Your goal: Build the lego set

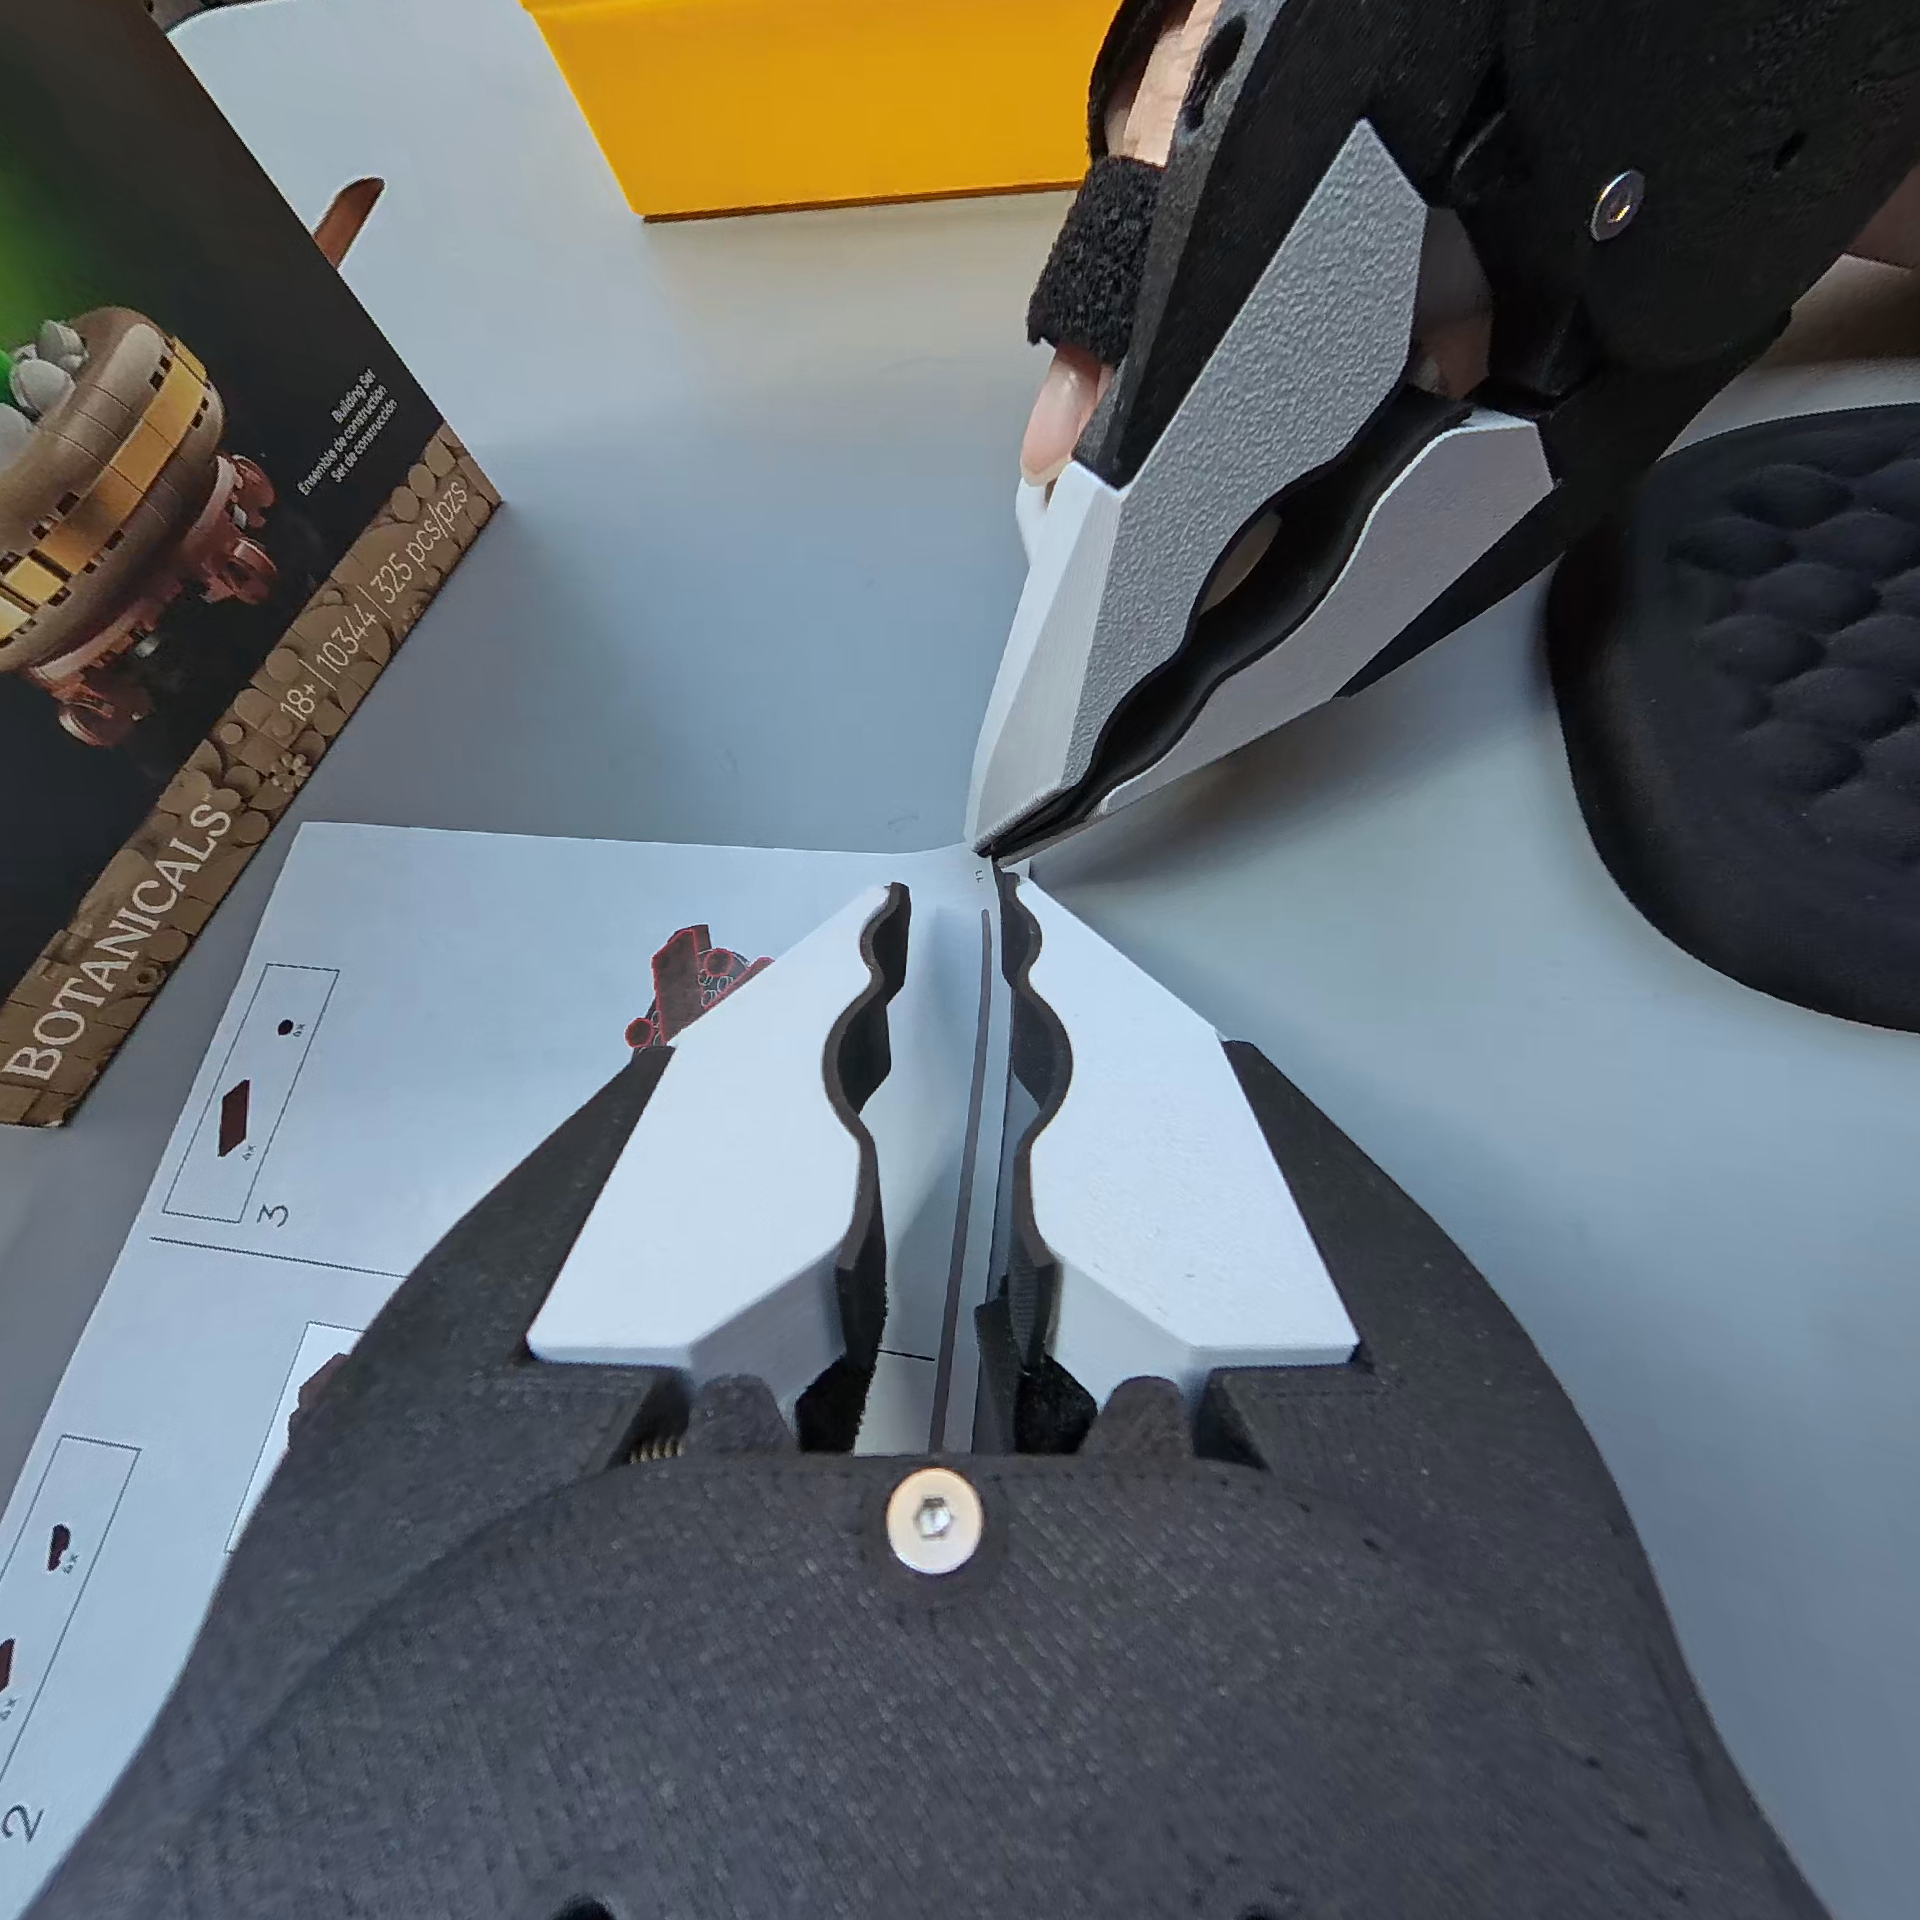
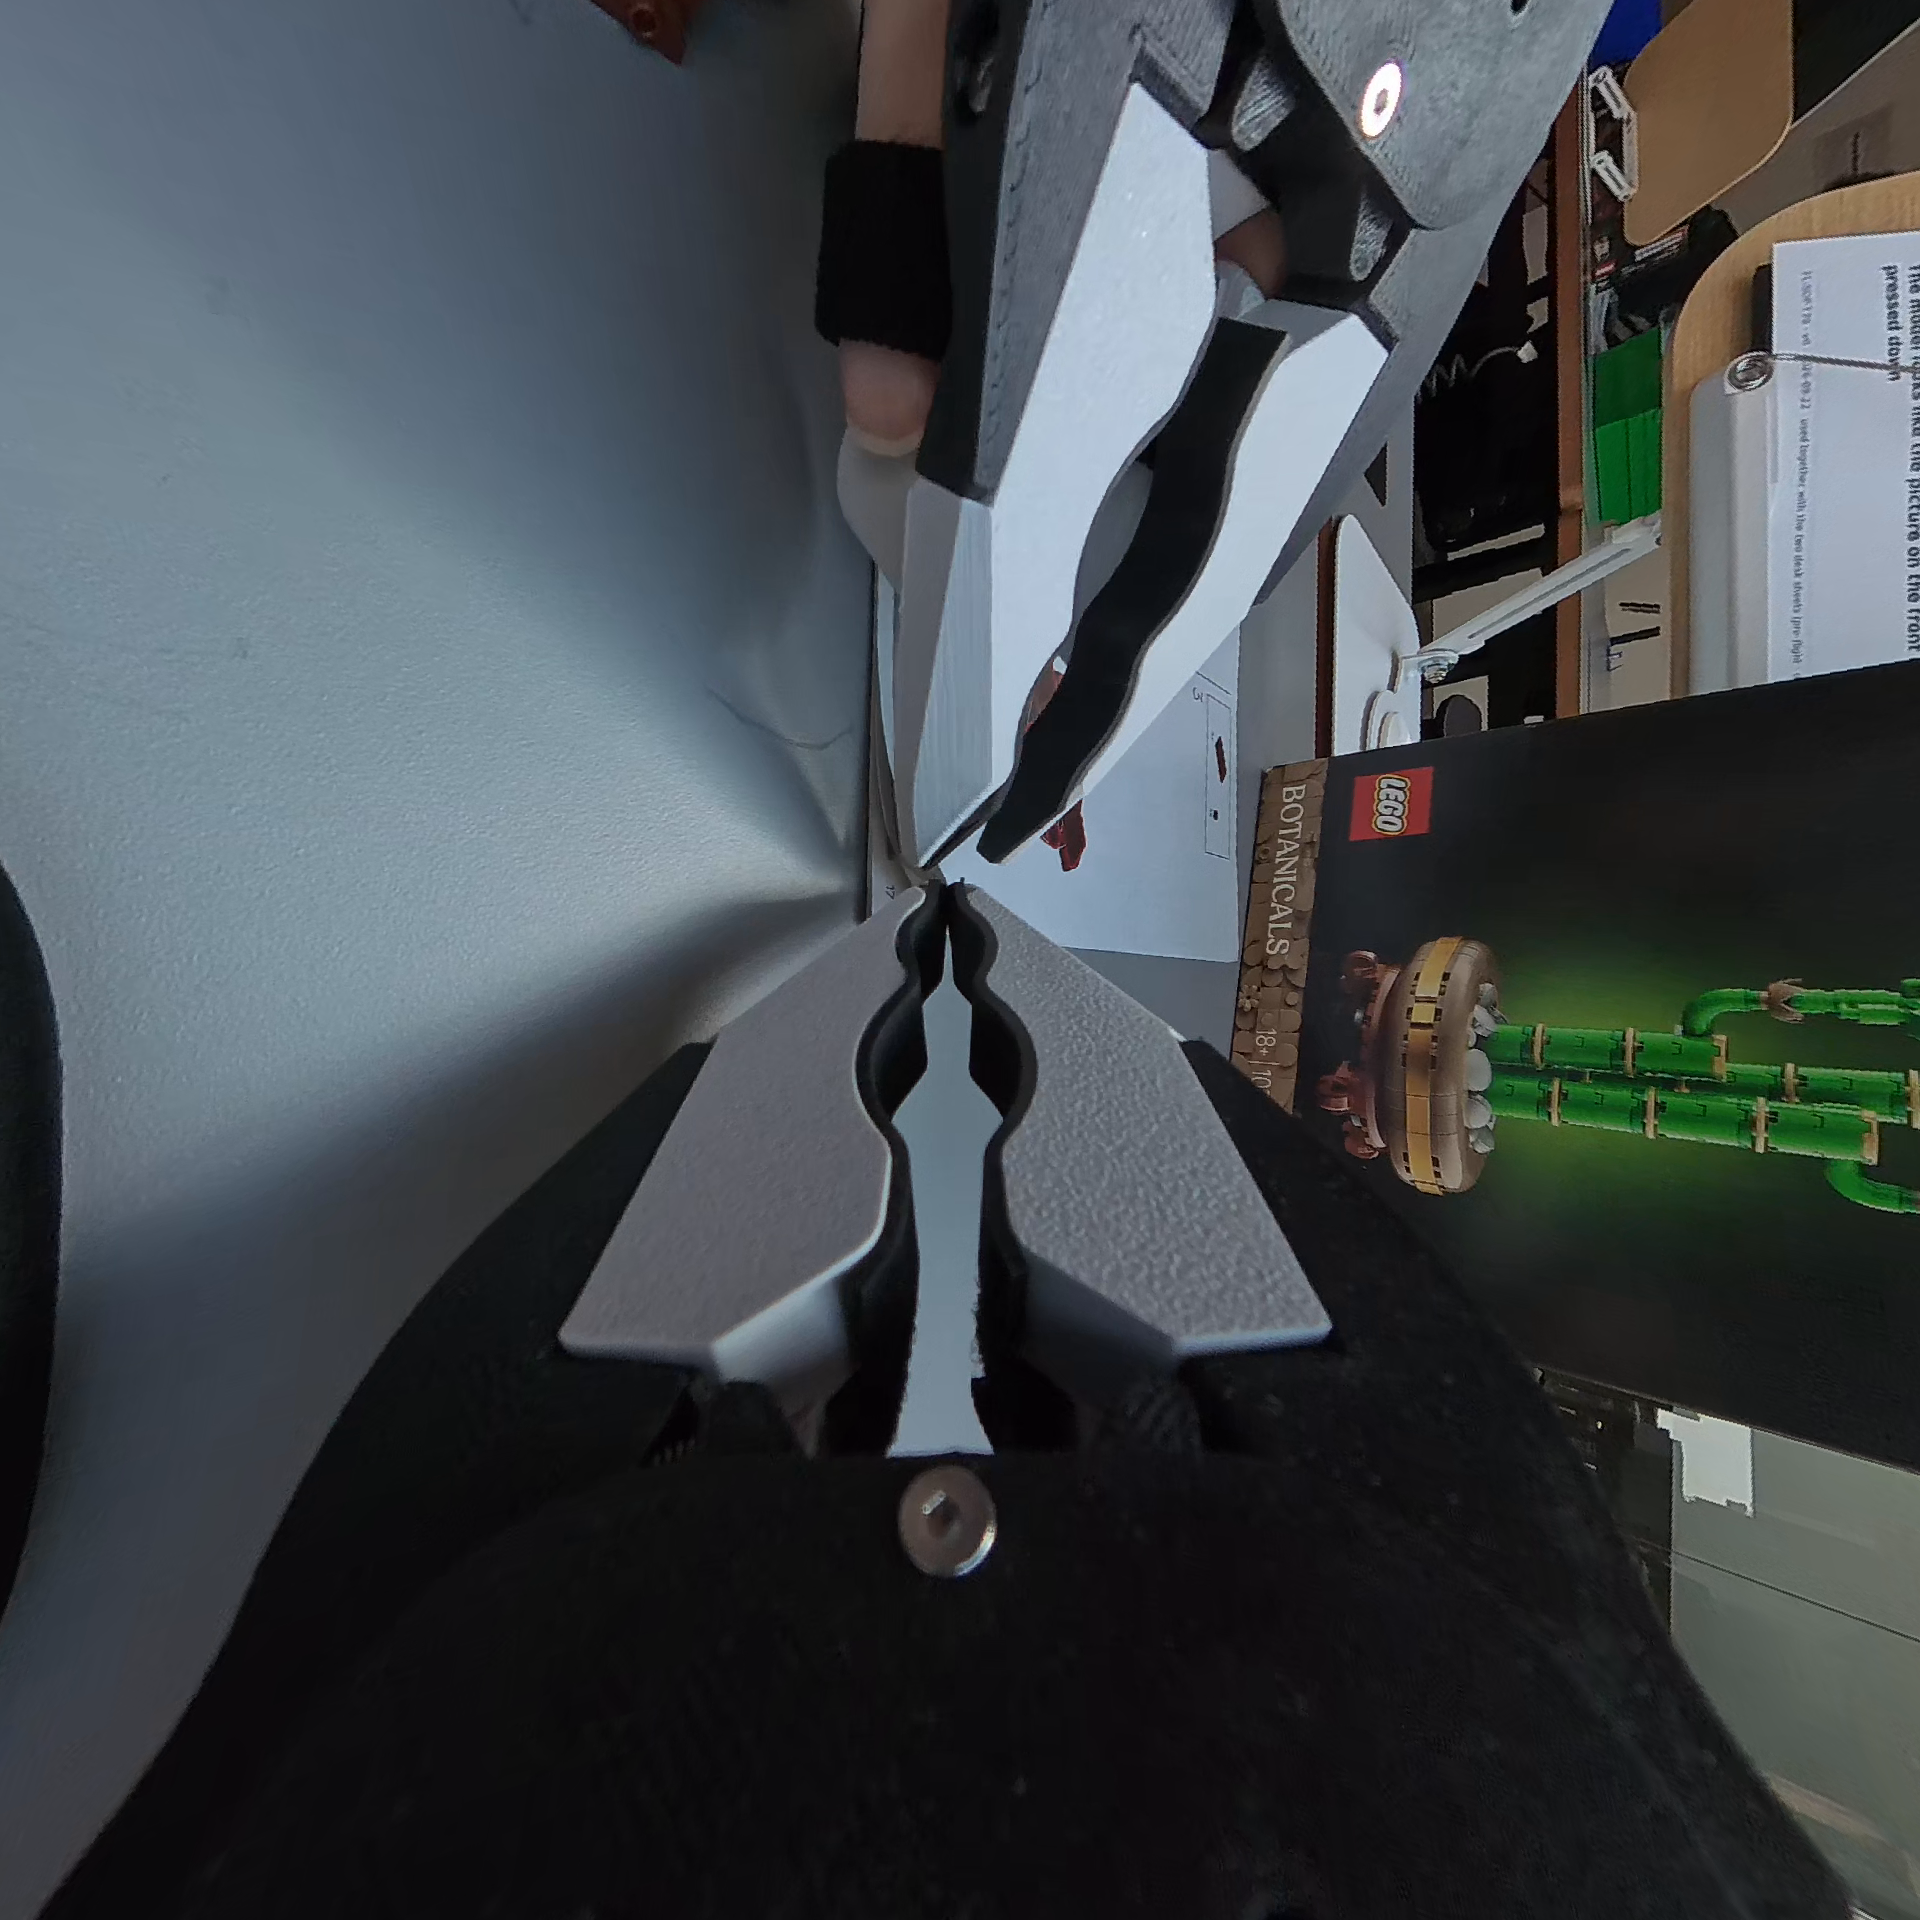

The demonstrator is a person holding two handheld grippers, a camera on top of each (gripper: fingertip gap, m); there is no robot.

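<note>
Left gripper [image 1: 951,914]: jaws narrowly apart, a page edge of the booklet standing between them; whether they press it, I cannot tell.
Right gripper [image 2: 945,896]: tips pinched together on the corner of a booklet page.
Instruction booklet [image 1: 499,997]: open on the table, its corner page lifted where both sets of tips meet.
Set box [image 2: 1621,1039]: dark, pictured with a green plant in a brown pot; it lies just beside the booklet.
Table [image 1: 727,520]: pale grey.
Yellow box [image 1: 821,94]: at the far edge.
Black cushion [image 1: 1756,707]: right of the booklet.
Fingertip [image 1: 1060,416]: pressed to the right gripper's side, under a black strap.
</note>
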